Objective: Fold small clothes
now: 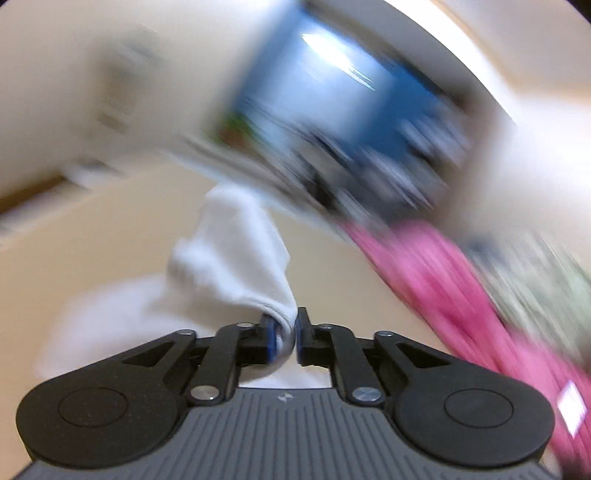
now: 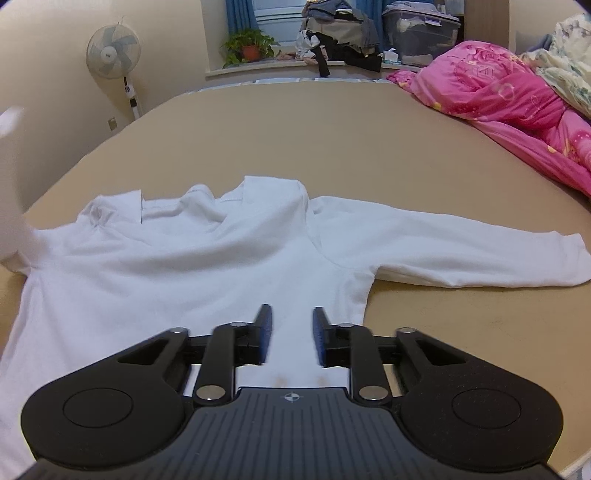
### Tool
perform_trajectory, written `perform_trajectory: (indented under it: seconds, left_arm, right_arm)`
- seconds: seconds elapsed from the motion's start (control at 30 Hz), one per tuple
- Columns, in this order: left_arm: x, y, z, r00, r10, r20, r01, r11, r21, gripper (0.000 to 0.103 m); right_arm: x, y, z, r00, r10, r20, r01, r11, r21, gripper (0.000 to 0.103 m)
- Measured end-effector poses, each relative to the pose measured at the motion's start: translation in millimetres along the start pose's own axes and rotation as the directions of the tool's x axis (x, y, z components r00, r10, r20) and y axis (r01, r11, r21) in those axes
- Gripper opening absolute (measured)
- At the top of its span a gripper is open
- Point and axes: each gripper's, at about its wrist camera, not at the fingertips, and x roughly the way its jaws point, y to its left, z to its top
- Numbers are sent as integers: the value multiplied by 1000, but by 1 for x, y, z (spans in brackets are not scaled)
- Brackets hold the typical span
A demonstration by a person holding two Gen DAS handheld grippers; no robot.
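One white shirt (image 2: 184, 266), long-sleeved, lies flat on the tan bed surface (image 2: 332, 140), collar toward 12 o'clock. One sleeve (image 2: 461, 254) lies stretched out toward 3 o'clock; the other side of the shirt rises off the bed at 9 o'clock, blurred at the frame edge.

Two grippers. Left gripper (image 1: 286, 332): jaws clamped together on a bunched fold of the white shirt (image 1: 236, 266), fabric pinched between the blue pads (image 1: 269, 334); the view is heavily motion-blurred. Right gripper (image 2: 291, 332): jaws apart with a clear gap, poised over the shirt's body, nothing pinched; whether the pads touch the cloth, cannot tell.

Around: one pink quilt (image 2: 509, 96) at 2 o'clock, one standing fan (image 2: 112, 51) at 10 o'clock, one potted plant (image 2: 249, 46) and one clothes pile (image 2: 340, 33) on the sill at 12 o'clock, one clear storage bin (image 2: 421, 33) beside the pile. Nothing lies between the right gripper and the shirt.
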Motion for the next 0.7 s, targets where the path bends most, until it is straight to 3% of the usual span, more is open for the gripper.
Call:
perform_trajectory:
  seconds: [0.03, 0.07, 0.1, 0.2, 0.3, 0.43, 0.53, 0.57, 0.6, 0.63, 0.7]
  left_arm:
    - [19, -25, -23, 991, -68, -116, 72, 997, 35, 19]
    - [39, -47, -49, 969, -75, -235, 97, 992, 82, 19]
    - [52, -60, -72, 950, -24, -313, 69, 989, 133, 19]
    - [54, -47, -95, 925, 36, -378, 24, 988, 152, 19]
    - [25, -20, -79, 927, 187, -326, -97, 957, 272, 19]
    - [-9, 11, -47, 910, 349, -224, -253, 895, 367, 25]
    - [-18, 51, -28, 888, 429, -164, -367, 877, 310, 27]
    - [-20, 68, -30, 875, 458, -159, -413, 876, 251, 27]
    - [-20, 84, -32, 859, 471, -202, -435, 878, 198, 27]
    - [-23, 90, -29, 830, 501, -245, -468, 865, 182, 25]
    - [-27, 99, -21, 841, 508, -186, -490, 861, 136, 27]
  right_arm:
    - [0, -3, 0, 1000, 7, 1, -7, 1000, 15, 14]
    - [0, -5, 1, 1000, 11, -1, -11, 999, 34, 14]
    - [1, -7, 1, 1000, 14, -5, -14, 999, 52, 14]
    - [5, -17, 2, 999, 42, -29, -38, 991, 128, 14]
    - [13, -26, 4, 994, 96, -50, -83, 973, 217, 15]
    - [34, -29, 10, 987, 140, -76, -113, 951, 288, 15]
    - [59, -28, 11, 981, 136, -136, -84, 940, 331, 24]
    - [68, -28, 9, 979, 124, -160, -64, 939, 337, 27]
    - [75, -27, 7, 977, 110, -183, -43, 941, 334, 28]
    - [83, -25, 5, 975, 92, -204, -21, 945, 325, 28]
    - [92, -21, 4, 976, 61, -211, 4, 955, 296, 29]
